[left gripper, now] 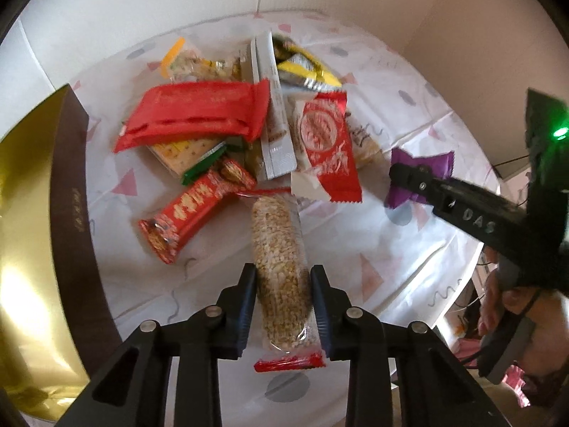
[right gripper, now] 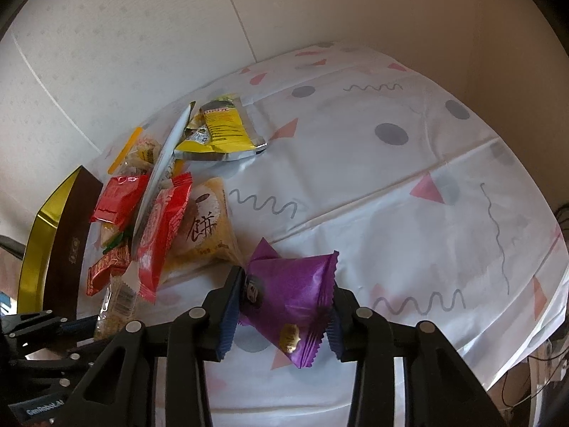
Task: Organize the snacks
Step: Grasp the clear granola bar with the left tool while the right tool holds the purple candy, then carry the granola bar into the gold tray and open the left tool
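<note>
My left gripper (left gripper: 283, 277) is shut on a clear-wrapped grain bar with red ends (left gripper: 279, 267) and holds it over the tablecloth. My right gripper (right gripper: 286, 284) is shut on a purple snack packet (right gripper: 290, 295); it also shows in the left wrist view (left gripper: 421, 165) at the right. A pile of snacks lies beyond: a big red pack (left gripper: 199, 114), a red-and-white packet (left gripper: 327, 142), a red peanut bar (left gripper: 192, 210), a white box (left gripper: 274, 114), a yellow packet (right gripper: 227, 128) and a beige pastry packet (right gripper: 208, 227).
A gold box with a brown rim (left gripper: 39, 220) stands open at the left; it also shows in the right wrist view (right gripper: 60, 235). The patterned white tablecloth (right gripper: 409, 195) covers the table, with walls behind and the table edge at right.
</note>
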{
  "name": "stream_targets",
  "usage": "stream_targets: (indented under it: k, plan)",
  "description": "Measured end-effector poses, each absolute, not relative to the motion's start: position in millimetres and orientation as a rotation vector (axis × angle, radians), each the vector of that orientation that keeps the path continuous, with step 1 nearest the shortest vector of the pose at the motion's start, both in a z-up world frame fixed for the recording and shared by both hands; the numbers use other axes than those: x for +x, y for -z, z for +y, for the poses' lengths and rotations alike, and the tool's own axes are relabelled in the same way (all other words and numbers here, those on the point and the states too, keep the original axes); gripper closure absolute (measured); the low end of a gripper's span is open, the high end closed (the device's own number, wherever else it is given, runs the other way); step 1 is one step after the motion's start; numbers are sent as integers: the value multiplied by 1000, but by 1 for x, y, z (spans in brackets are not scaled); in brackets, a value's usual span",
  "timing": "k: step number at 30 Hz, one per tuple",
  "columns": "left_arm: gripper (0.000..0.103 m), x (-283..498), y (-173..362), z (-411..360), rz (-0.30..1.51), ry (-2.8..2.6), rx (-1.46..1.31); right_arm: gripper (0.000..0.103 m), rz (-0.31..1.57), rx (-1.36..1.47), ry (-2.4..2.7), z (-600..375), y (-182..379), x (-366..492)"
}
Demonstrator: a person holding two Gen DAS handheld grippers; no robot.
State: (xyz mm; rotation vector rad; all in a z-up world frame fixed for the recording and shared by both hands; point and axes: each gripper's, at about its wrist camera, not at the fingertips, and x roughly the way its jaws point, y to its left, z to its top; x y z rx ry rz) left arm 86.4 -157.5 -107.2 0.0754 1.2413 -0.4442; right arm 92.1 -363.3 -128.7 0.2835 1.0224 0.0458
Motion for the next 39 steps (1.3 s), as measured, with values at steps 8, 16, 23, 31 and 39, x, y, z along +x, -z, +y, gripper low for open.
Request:
stream_targets:
  k: [8, 16, 23, 31, 39]
  plan:
    - [73, 84, 73, -128, 1137, 464, -11, 62, 1014, 302, -17, -362, 128, 86]
    - [73, 96, 45, -67, 1065, 375, -120, 64, 1028, 336, 31, -361, 128, 89]
    - [73, 119, 47, 8, 1042, 189, -121, 65, 1041, 367, 71, -360, 129, 91]
    - [73, 140, 72, 95, 1071, -19, -118, 65, 1049, 406, 103, -353, 128, 85]
    - [73, 149, 93, 140, 1109, -104, -103, 65, 1048, 405, 129, -345, 124, 76]
